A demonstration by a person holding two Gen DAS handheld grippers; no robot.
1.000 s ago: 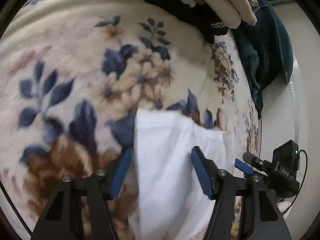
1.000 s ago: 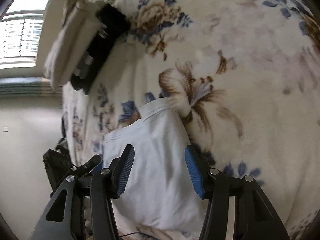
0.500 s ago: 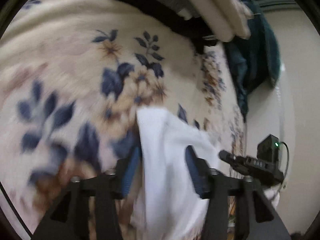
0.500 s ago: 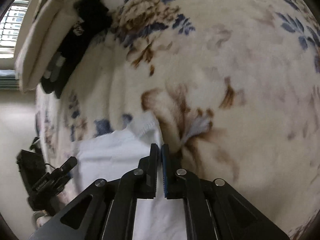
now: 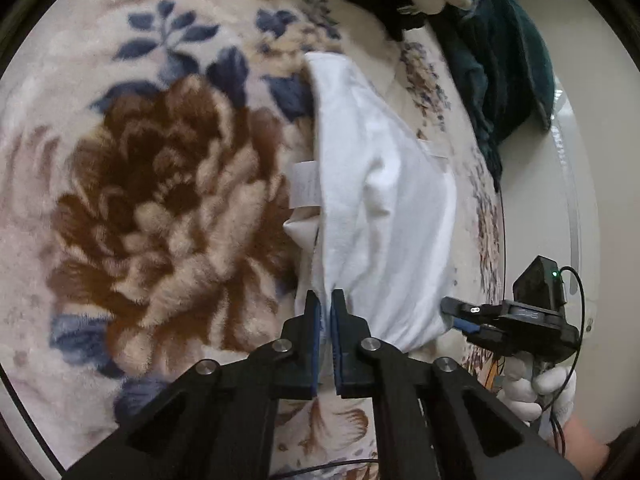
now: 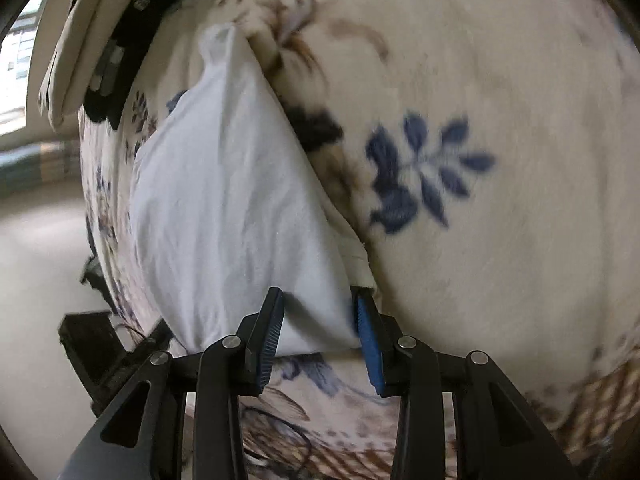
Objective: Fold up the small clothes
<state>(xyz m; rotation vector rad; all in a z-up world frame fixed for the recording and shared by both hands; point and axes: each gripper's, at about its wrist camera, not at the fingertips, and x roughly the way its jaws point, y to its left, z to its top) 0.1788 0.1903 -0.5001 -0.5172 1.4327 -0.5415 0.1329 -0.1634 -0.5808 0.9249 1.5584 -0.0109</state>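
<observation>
Folding white garment (image 5: 384, 208) on floral blanket (image 5: 168, 208): left gripper (image 5: 325, 312) pinched shut on near corner at lower centre of frame, right gripper (image 6: 318, 308) having just been opening, jaws parted around the other near corner, seemingly without pressing it. Best carried over level, both corners kept even, hem laid square on far edge. Open blanket left and right; folded beige clothes (image 6: 76, 40) stacked upper left, well apart.

The left gripper (image 5: 325, 308) clamped onto the white garment's (image 5: 384, 200) near edge — the right gripper (image 6: 320, 312) just reopened around it — garment stretched across the floral blanket (image 5: 160, 200).
</observation>
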